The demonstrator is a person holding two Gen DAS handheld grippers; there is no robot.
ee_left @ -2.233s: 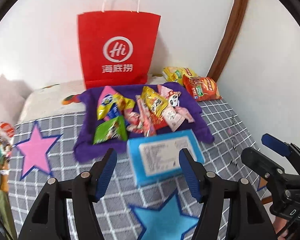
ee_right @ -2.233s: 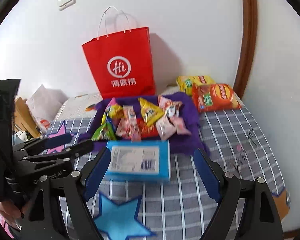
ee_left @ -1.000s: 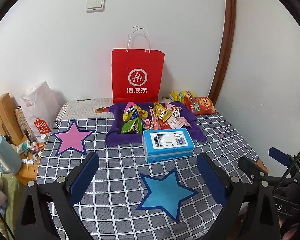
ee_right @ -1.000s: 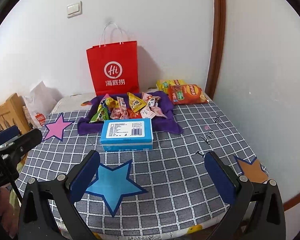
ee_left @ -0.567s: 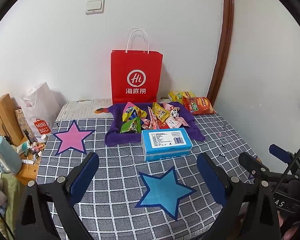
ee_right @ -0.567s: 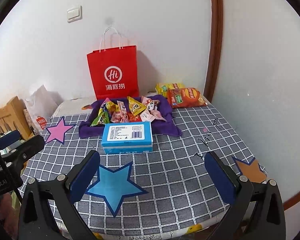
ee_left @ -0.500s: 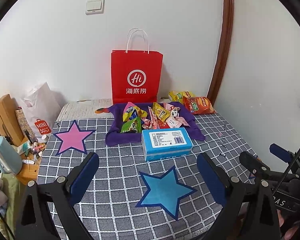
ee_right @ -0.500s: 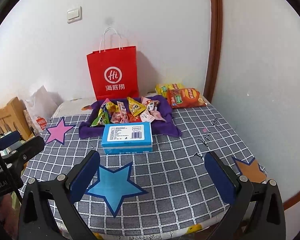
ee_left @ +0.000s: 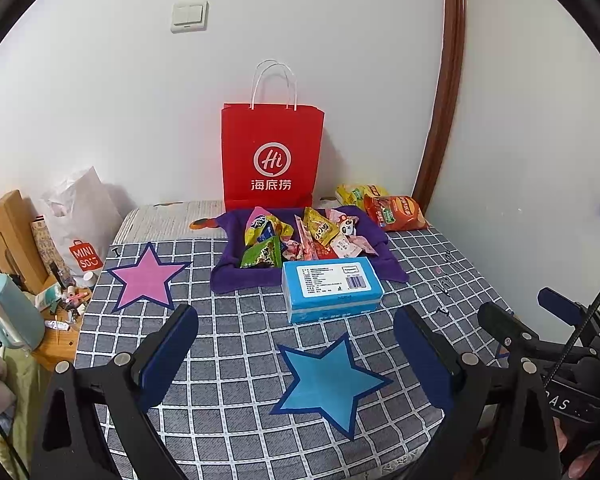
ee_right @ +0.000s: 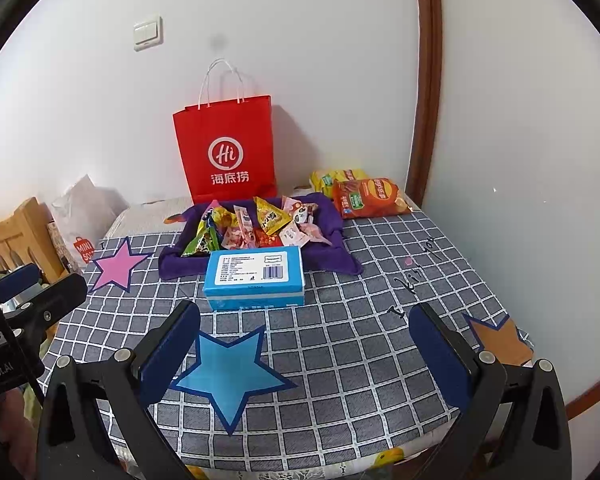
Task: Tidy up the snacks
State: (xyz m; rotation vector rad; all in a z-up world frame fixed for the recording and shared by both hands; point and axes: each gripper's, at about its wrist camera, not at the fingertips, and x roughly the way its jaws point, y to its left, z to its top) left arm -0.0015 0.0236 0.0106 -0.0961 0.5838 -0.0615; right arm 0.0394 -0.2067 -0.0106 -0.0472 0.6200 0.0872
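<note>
two grippers, both empty with fingers spread wide: left gripper [ee_left: 296, 354] and right gripper [ee_right: 304, 350] hang over the near edge of the table [ee_right: 360, 344]. the blue box [ee_right: 254, 276] sits mid-table, touching the near edge of the purple cloth [ee_right: 336, 258] holding the snack packets [ee_right: 256, 224]. box looks stiff and light, so pinch it across its short sides. packets are probably crinkly and slippery; grab a sealed edge. red bag [ee_right: 226, 152] stands behind, chip bags [ee_right: 370, 197] far right. nothing blocks the box.
</note>
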